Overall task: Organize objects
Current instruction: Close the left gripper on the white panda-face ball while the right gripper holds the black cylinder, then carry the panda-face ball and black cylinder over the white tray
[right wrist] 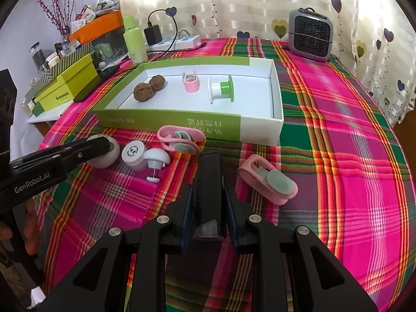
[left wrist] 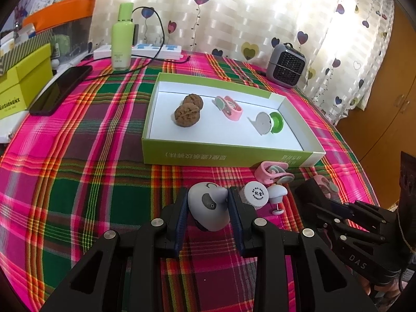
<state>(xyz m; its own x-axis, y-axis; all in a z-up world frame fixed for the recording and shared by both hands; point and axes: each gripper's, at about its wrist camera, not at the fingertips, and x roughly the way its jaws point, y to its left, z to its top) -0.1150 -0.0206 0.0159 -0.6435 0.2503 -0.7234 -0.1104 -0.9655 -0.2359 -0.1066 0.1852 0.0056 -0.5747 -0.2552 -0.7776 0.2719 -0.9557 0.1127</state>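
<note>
Grey egg-shaped piece (left wrist: pixel 209 209) clamped in left gripper (left wrist: pixel 208 208), lower centre; green box (left wrist: pixel 221 157) lies directly ahead, upper centre. Right gripper (right wrist: pixel 206 202) clamps black bar (right wrist: pixel 208 182), long axis pointing toward box.

A pink, green and red plaid tablecloth (right wrist: pixel 338 119) is seen; the box (left wrist: pixel 228 157) is lime green (white inside).

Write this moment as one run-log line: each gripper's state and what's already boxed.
left gripper: shut on grey toy | right gripper: shut on black bar | box: walnuts, pink clip, green spool
</note>
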